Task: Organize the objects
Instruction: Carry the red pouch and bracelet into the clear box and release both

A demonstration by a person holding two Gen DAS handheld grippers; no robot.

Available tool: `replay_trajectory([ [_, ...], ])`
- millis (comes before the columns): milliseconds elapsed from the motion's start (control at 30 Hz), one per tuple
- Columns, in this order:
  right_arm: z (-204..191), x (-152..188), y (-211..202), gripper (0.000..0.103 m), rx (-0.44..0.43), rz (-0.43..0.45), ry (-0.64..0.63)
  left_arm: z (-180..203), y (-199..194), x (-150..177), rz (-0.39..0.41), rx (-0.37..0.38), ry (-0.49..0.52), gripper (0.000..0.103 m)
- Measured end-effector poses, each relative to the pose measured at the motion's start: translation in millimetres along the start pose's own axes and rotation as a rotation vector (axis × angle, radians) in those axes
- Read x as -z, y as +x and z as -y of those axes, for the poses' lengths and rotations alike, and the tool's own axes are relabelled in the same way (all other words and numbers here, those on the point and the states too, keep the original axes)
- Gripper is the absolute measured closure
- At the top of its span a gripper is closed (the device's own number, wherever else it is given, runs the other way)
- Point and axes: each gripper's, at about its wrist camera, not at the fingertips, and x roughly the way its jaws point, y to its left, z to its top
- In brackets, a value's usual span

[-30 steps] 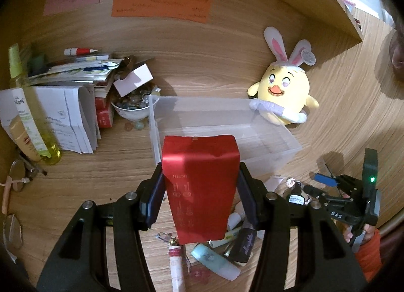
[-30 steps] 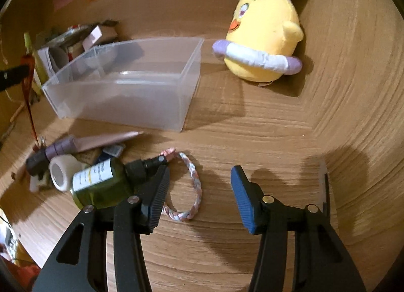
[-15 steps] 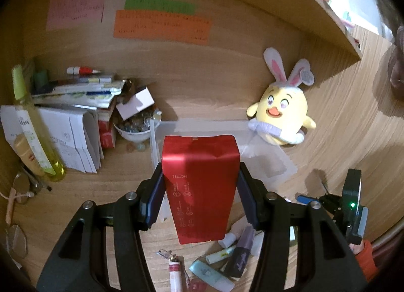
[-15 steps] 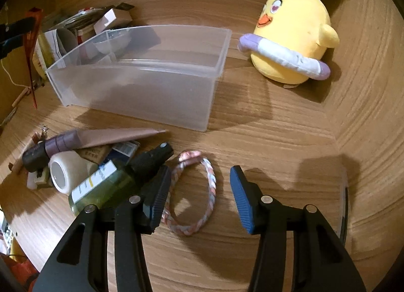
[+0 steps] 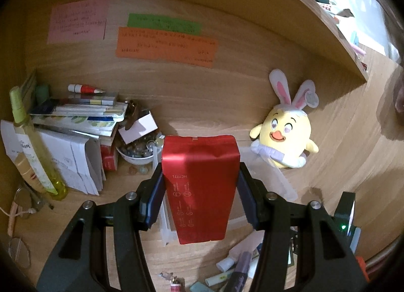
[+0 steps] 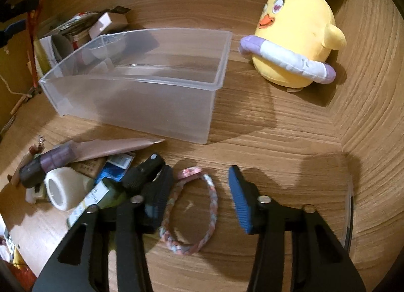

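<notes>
Holding a red foil pouch (image 5: pixel 199 191) in my left gripper (image 5: pixel 199 191), I see both pads pressed on its sides and its long axis running along the fingers, the sealed flat end away from me. Small print on it reads upside down from here, something like "HC7771", above rows of round symbols too small to make out. It hangs above the bench (image 5: pixel 328 165), in front of the clear plastic bin (image 6: pixel 141 105).

On the back wall are pink (image 5: pixel 77 24), green (image 5: pixel 164 23) and orange (image 5: pixel 166 47) notes; their handwriting is too blurred to read.

My right gripper (image 6: pixel 199 196) is closing, jaws still apart, astride a braided pink-and-white bracelet (image 6: pixel 192 216) that lies flat on the bench, its oval running along the fingers. The pads are not pressing it yet. Just left of it lies a green bottle (image 6: pixel 101 198) with a black cap (image 6: pixel 144 173) pointing towards the bin; its white label is unreadable. A white tape roll (image 6: pixel 60 191) lies beside that. The yellow bunny-eared plush (image 6: pixel 295 37) sits right of the bin.
</notes>
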Motion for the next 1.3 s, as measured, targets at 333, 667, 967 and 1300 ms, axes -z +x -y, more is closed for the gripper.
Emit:
replay_trajectory([
  [333, 5, 0, 5, 0.085, -0.023, -0.016, 0.014, -7, 29, -14, -0.042, -0.007, -0.027, 0.049],
  [667, 16, -12, -33, 0.088, -0.012, 0.107, 0.069, -17, 51, -13, -0.091, -0.045, -0.038, 0.049],
  [967, 11, -43, -82, 0.088, -0.057, 0.283, 0.081, -14, 83, -4, -0.184, -0.051, -0.024, 0.049],
  [1300, -6, -81, -85, 0.088, -0.071, 0.358, 0.034, -16, 108, 6, -0.268, -0.033, -0.041, 0.049],
])
